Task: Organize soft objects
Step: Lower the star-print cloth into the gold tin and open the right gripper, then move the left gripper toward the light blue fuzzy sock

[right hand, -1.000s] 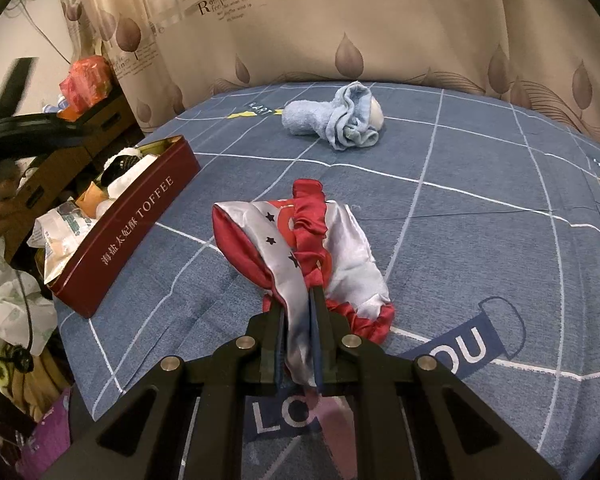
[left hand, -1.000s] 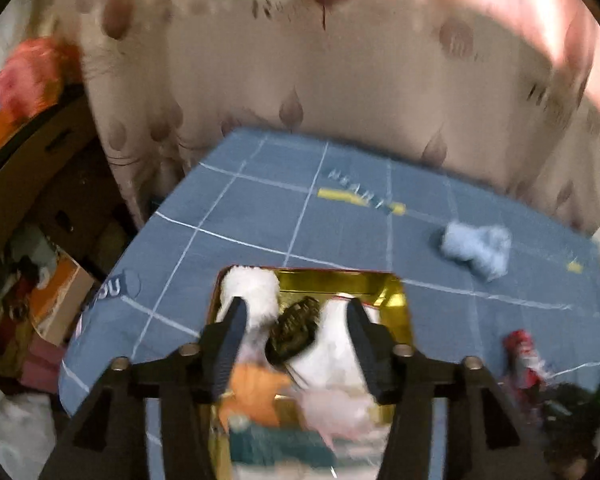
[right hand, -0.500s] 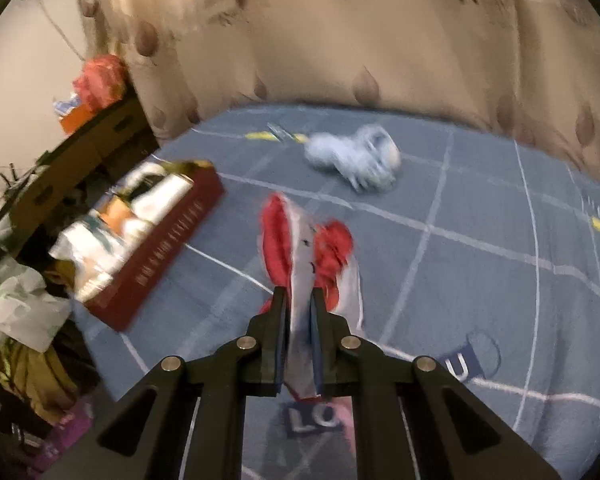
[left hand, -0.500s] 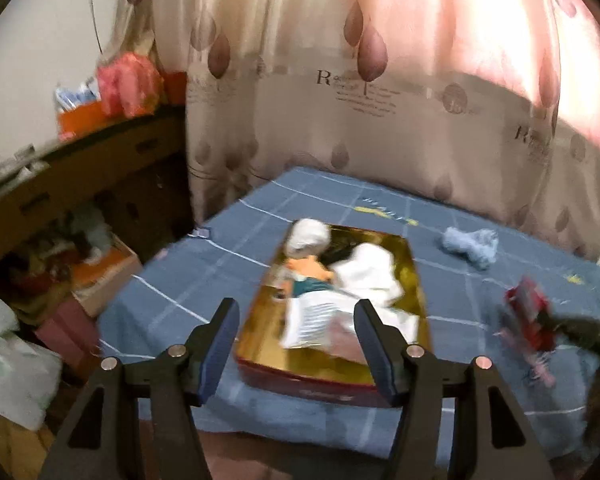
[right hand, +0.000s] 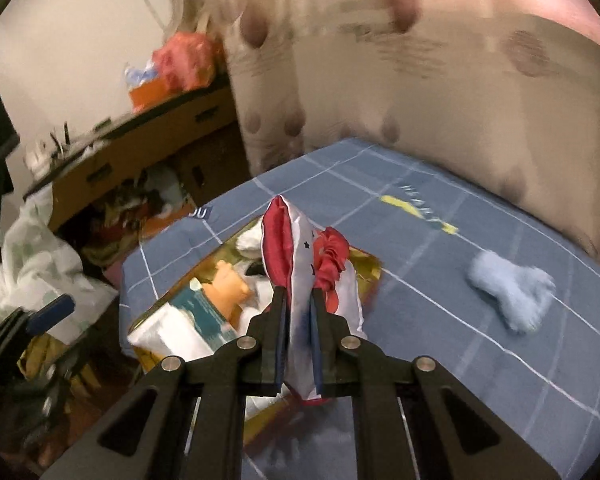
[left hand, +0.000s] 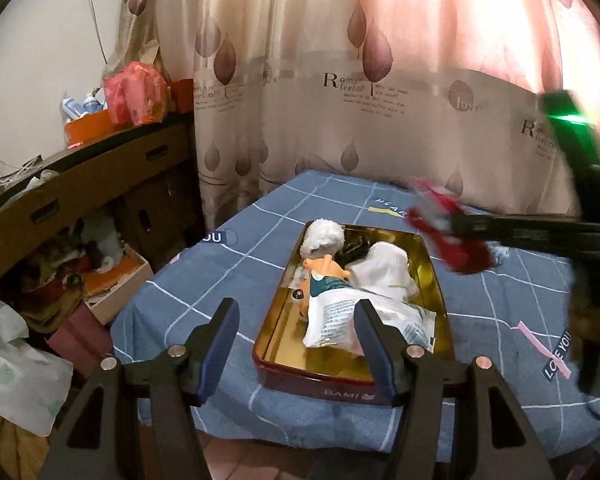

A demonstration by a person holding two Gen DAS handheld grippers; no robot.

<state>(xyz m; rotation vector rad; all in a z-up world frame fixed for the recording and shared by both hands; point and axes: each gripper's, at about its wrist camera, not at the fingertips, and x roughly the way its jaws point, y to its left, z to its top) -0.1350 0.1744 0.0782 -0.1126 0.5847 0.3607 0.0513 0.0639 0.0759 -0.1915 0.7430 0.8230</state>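
Note:
My right gripper (right hand: 299, 304) is shut on a red and white satin cloth with stars (right hand: 296, 252) and holds it in the air over the gold tin (right hand: 370, 266). The cloth also shows in the left wrist view (left hand: 446, 236), above the tin's far right corner. The gold tin with a red wall (left hand: 282, 320) sits on the blue bed and holds a white fluffy toy (left hand: 324, 236), a doll (left hand: 320, 276) and a white packet (left hand: 340, 316). My left gripper (left hand: 296, 344) is open and empty, back from the tin's near end. A light blue sock (right hand: 512, 292) lies on the bed to the right.
The blue grid bedsheet (left hand: 228, 264) covers the bed, with a leaf-print curtain (left hand: 340, 80) behind. A cardboard shelf with clutter (left hand: 80, 200) and white bags (left hand: 12, 360) stand to the left of the bed. The bed's near edge drops to a tiled floor.
My right gripper lifted the red and white cloth off the bed and carried it left over the tin. My left gripper pulled back and up from the tin, staying open.

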